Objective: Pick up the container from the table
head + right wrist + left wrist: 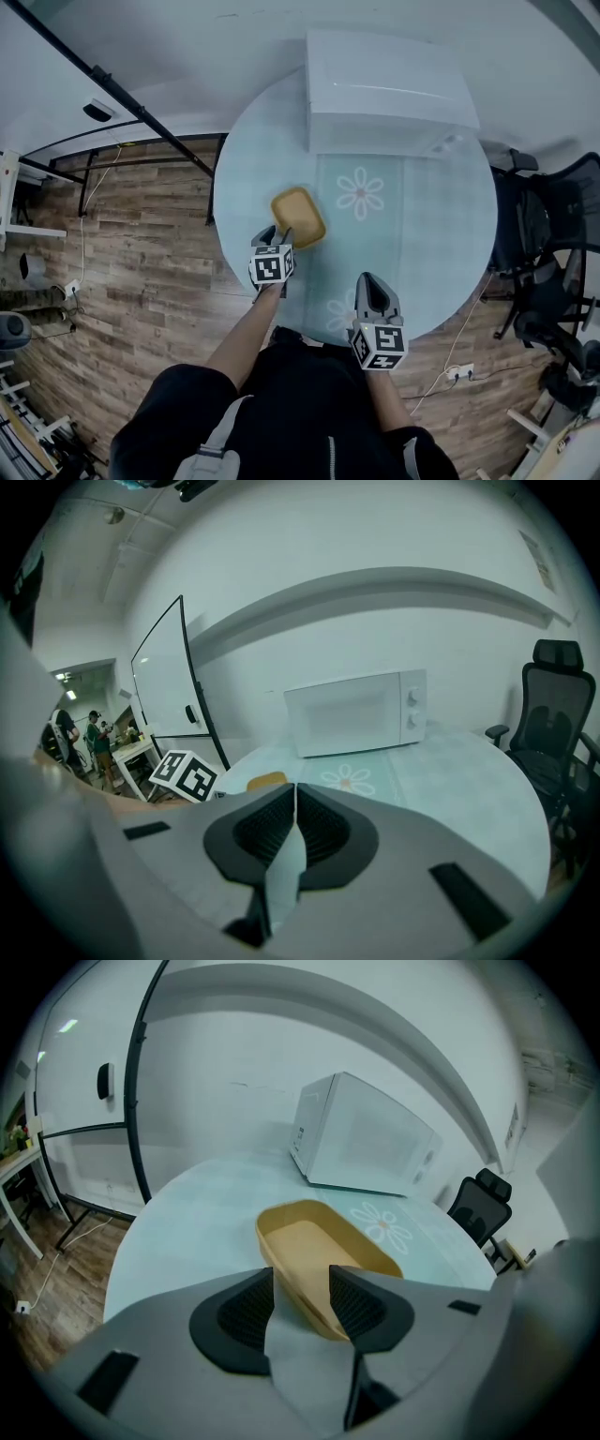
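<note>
A shallow yellow container (298,216) lies empty near the middle of the round pale table (450,225). My left gripper (278,236) sits at the container's near end. In the left gripper view its jaws stand wide open, and the near end of the container (323,1255) reaches in between its fingers (246,1309) with a gap on the left side. My right gripper (375,287) hovers over the table's near edge, to the right and apart from the container. Its jaws are shut with nothing between them (292,803). Past them a bit of the container (266,781) shows.
A white microwave (389,89) stands at the back of the table, behind a flower-printed mat (361,194). A black office chair (553,253) is at the right. A black-framed board stand (112,94) is on the wooden floor at the left.
</note>
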A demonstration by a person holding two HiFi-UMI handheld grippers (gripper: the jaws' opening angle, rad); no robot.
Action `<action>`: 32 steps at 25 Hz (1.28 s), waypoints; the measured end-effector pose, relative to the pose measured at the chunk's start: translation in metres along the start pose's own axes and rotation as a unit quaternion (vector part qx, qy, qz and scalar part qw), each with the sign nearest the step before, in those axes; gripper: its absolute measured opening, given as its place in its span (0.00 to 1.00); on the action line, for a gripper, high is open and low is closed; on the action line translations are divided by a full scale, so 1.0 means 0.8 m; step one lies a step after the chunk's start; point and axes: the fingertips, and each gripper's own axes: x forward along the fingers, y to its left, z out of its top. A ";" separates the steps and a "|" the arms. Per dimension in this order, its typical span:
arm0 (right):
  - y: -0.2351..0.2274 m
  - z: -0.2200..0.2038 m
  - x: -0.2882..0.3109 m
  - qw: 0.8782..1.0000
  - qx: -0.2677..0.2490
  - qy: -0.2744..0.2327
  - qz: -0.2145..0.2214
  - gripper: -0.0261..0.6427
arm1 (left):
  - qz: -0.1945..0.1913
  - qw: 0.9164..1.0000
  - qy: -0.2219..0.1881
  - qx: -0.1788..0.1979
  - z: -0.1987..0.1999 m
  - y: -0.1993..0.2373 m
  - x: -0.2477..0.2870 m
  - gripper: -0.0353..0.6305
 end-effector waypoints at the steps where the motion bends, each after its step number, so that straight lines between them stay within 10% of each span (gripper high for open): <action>1: -0.001 -0.001 -0.001 1.000 0.001 0.002 0.000 0.08 | 0.001 1.000 0.005 0.000 -0.004 -0.001 0.003 0.32; 32: -0.003 -0.023 -0.019 1.000 0.019 -0.001 -0.006 0.08 | -0.029 0.996 0.011 0.089 -0.021 -0.029 -0.017 0.10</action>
